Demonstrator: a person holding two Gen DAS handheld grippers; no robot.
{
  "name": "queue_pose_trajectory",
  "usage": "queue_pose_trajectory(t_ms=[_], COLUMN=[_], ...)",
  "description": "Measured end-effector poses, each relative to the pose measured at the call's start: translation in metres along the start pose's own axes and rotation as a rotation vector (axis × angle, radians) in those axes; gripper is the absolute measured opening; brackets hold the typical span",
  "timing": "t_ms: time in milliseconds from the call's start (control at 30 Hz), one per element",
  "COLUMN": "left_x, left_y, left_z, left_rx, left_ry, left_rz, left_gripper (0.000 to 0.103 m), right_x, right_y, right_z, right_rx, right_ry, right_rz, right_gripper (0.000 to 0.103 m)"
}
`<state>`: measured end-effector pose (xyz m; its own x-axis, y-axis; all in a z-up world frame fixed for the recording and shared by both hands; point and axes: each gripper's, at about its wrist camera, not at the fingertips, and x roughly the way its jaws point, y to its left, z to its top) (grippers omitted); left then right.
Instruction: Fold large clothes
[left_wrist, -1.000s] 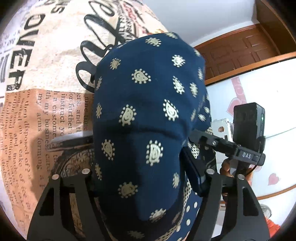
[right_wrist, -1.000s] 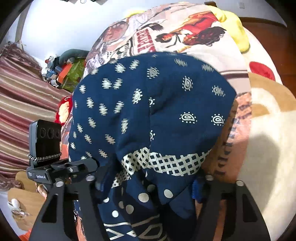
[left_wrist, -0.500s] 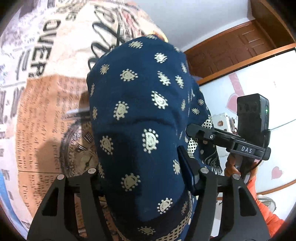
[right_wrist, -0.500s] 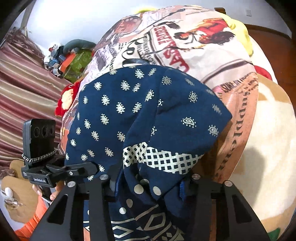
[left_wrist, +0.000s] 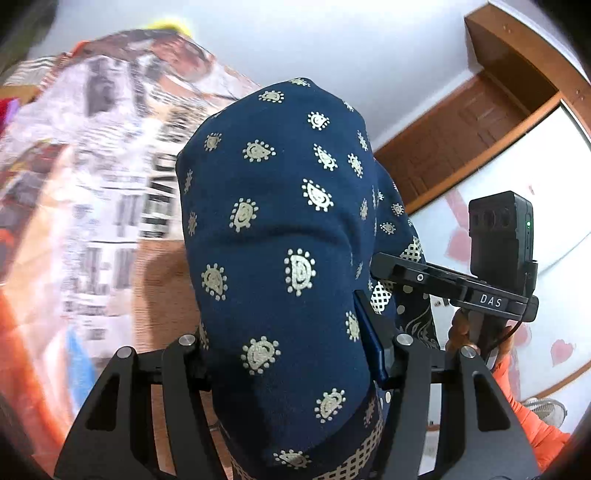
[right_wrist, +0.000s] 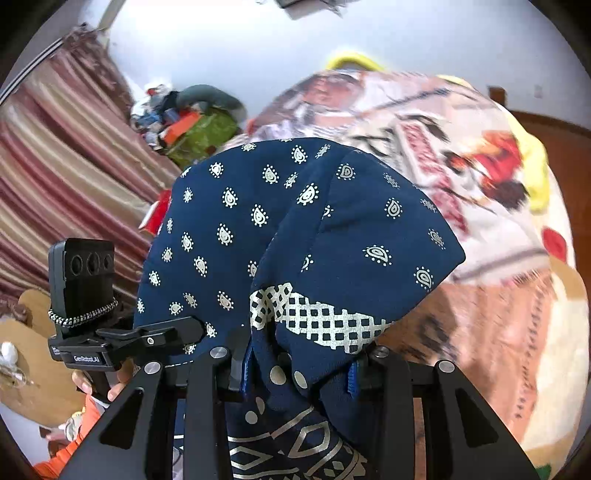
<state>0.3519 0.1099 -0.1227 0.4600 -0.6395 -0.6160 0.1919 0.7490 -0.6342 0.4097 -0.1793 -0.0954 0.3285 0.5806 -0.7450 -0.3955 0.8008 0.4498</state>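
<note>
The garment sits bunched between both hand-held grippers, left one and right one side by side. The printed blanket is spread underneath and behind it, with curtains off to the left.

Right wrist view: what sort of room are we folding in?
Probably a lived-in bedroom: a newspaper-print blanket spread over what looks like a bed, striped maroon curtains, and a dark wooden door in a white wall.
</note>
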Motion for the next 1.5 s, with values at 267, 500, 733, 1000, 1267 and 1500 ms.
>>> queue_pose_trajectory(t_ms=[267,500,733,1000,1267,1500], left_x=[-0.045,-0.023,-0.013,-0.031,-0.051,-0.032], left_y=[0.088,0.182,0.221,0.192,0.156,0.162], left_z=[-0.021,-0.056,-0.079,-0.09,-0.109,-0.163], left_rx=[-0.135,-0.264,-0.3,-0.177,-0.073,-0.096], left_ry=[-0.023,0.054,0.031,-0.011,-0.072,0.051], left_rz=[0.082,0.198,0.143,0.345,0.467,0.534], left_gripper=[0.059,0.059,0.061,0.068,0.071,0.081], right_x=[0.079,0.181,0.241,0.235,0.203,0.188], right_y=[0.076,0.1,0.121,0.119,0.116,0.095], right_z=[0.009,-0.007,-0.028,-0.036,-0.061,-0.094], right_rx=[-0.069,-0.04,-0.172,-0.28,-0.419,-0.488], right_ry=[0.073,0.227,0.318,0.3,0.312,0.393], right_rz=[0.067,0.096,-0.006,-0.129,-0.211,-0.246], right_gripper=[0.035,0.032,0.033,0.074,0.087,0.095])
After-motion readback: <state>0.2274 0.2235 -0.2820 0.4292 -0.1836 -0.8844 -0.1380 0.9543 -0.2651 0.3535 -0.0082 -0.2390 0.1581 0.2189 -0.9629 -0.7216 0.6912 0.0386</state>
